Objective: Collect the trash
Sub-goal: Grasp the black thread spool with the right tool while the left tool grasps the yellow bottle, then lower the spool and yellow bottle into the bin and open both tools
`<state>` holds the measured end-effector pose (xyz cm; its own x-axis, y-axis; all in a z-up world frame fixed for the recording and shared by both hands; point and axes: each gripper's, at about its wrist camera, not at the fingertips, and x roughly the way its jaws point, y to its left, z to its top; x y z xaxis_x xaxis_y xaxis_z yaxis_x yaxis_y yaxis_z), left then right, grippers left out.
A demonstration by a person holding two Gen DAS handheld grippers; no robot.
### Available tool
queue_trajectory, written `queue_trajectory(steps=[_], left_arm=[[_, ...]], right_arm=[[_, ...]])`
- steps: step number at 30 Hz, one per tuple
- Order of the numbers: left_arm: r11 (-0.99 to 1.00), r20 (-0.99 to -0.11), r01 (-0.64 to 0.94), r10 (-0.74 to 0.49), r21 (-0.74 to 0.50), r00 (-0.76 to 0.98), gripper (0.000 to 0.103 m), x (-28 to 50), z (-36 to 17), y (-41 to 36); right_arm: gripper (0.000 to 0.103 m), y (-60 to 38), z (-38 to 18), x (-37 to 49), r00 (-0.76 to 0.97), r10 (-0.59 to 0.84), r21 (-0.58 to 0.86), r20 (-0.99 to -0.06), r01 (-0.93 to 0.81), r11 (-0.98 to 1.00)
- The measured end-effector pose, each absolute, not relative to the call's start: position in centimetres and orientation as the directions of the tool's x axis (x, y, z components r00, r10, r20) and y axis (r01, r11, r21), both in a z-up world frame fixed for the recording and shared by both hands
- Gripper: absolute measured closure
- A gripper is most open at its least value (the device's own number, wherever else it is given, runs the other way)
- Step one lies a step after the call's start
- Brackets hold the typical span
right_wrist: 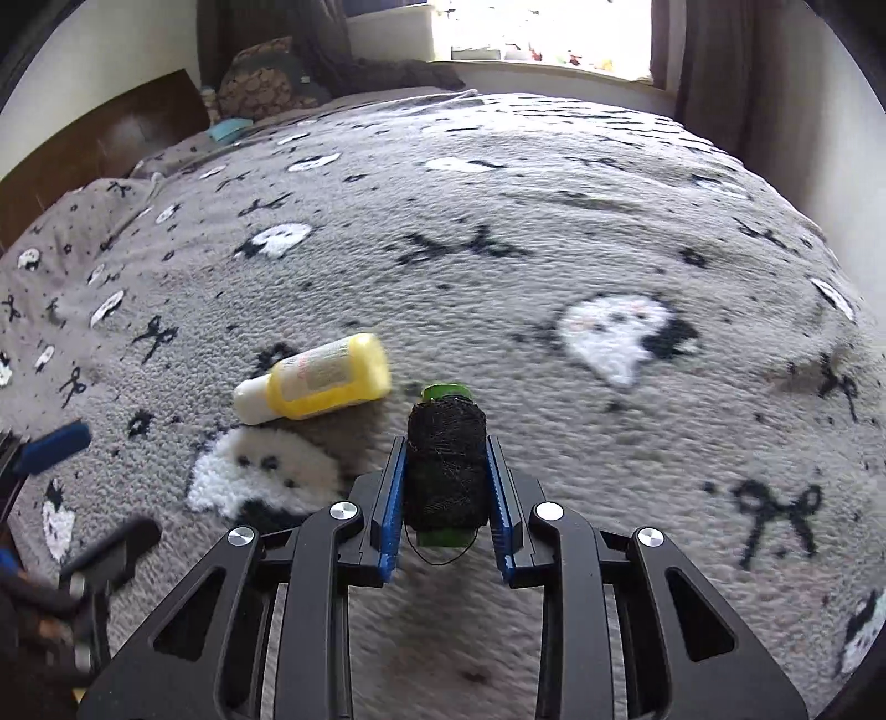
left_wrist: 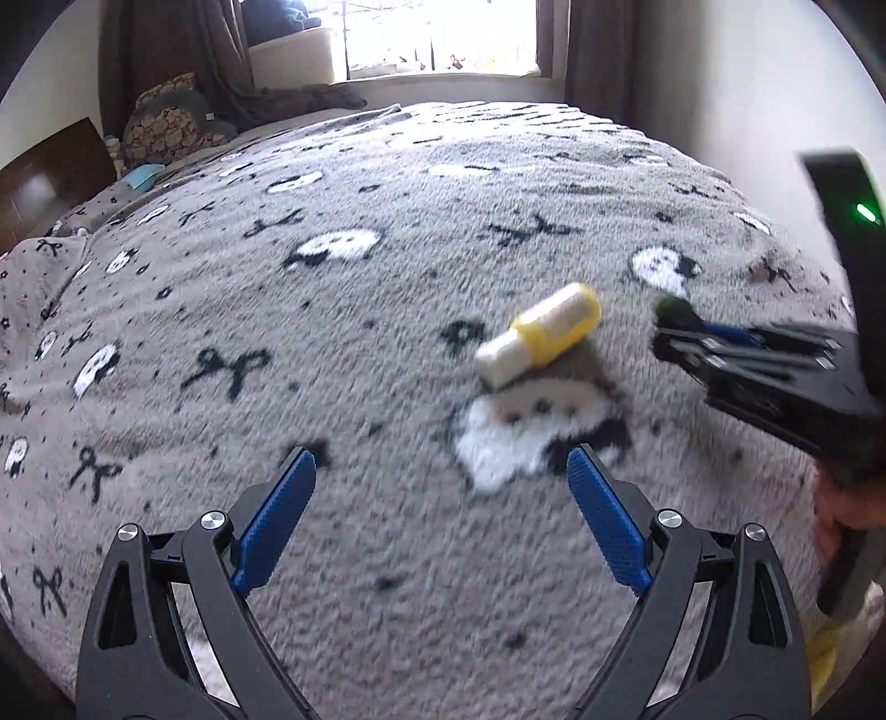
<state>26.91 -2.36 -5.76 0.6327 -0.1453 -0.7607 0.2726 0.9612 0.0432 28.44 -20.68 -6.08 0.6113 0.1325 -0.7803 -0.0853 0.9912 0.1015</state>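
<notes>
Your right gripper (right_wrist: pixel 447 471) is clamped on a spool (right_wrist: pixel 446 462) of black thread with a green core; both blue pads press its sides, and it sits at the centre of the right wrist view, just below middle. A loose strand hangs under it. In the left wrist view you see the same gripper at the right edge, with the spool's green tip poking out at its end.

Your left gripper (left_wrist: pixel 440 471) stands wide, with nothing between its pads; only blanket (left_wrist: pixel 360 343) shows in the gap, low in that frame.

The bottle (right_wrist: pixel 315 379), yellow with a white cap, lies on its side on the grey patterned blanket, left of centre in the right wrist view and just beside the spool's far end. In the left wrist view it lies right of centre, above the left gripper's right finger and apart from it.

A window (left_wrist: pixel 443 33) glows at the top.
</notes>
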Motion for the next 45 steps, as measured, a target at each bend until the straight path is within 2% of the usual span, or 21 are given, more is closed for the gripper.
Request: queue_trajectory(steps=[15, 16, 17, 21, 25, 26, 27, 33, 39, 45], left_arm=[[0.941, -0.794, 0.331, -0.145, 0.073, 0.590, 0.017, 34.1, -8.4, -9.3], [0.937, -0.801, 0.342, -0.153, 0.068, 0.579, 0.020, 34.2, -8.7, -9.7], [0.934, -0.807, 0.352, -0.160, 0.063, 0.568, 0.029, 34.3, -9.0, -10.0], [0.933, -0.810, 0.350, -0.141, 0.084, 0.569, 0.044, 34.2, -9.8, -10.7], [0.918, -0.817, 0.386, -0.154, 0.089, 0.555, 0.068, 33.5, -9.3, -11.1], [0.914, -0.818, 0.394, -0.154, 0.095, 0.555, 0.080, 33.2, -9.2, -11.2], [0.911, -0.819, 0.402, -0.158, 0.095, 0.552, 0.081, 32.9, -9.1, -11.3], [0.890, -0.813, 0.435, -0.148, 0.140, 0.564, 0.081, 30.3, -8.3, -11.2], [0.899, -0.785, 0.430, -0.208, 0.081, 0.584, 0.082, 26.0, -6.4, -8.7], [0.876, -0.741, 0.482, -0.303, 0.032, 0.599, 0.082, 18.6, -3.8, -5.5]], right_arm=[[0.076, -27.3, -5.5, 22.5, 0.613, 0.175, 0.145, -0.771, -0.098, 0.985], [0.076, -27.7, -5.5, 22.2, 0.615, 0.173, 0.146, -0.769, -0.093, 0.985], [0.076, -28.1, -5.5, 22.0, 0.617, 0.171, 0.148, -0.768, -0.088, 0.985], [0.076, -29.5, -5.8, 21.5, 0.614, 0.156, 0.148, -0.773, -0.065, 0.987], [0.076, -30.1, -6.3, 21.1, 0.611, 0.149, 0.147, -0.777, -0.054, 0.988], [0.076, -30.2, -6.3, 21.0, 0.610, 0.150, 0.148, -0.778, -0.054, 0.988], [0.076, -30.2, -6.4, 20.8, 0.610, 0.152, 0.150, -0.778, -0.055, 0.987], [0.076, -28.7, -5.1, 18.2, 0.641, 0.171, 0.130, -0.749, -0.110, 0.985], [0.076, -26.9, -2.6, 14.4, 0.685, 0.205, 0.103, -0.699, -0.187, 0.977], [0.076, -25.5, -1.1, 9.0, 0.718, 0.239, 0.063, -0.654, -0.263, 0.963]])
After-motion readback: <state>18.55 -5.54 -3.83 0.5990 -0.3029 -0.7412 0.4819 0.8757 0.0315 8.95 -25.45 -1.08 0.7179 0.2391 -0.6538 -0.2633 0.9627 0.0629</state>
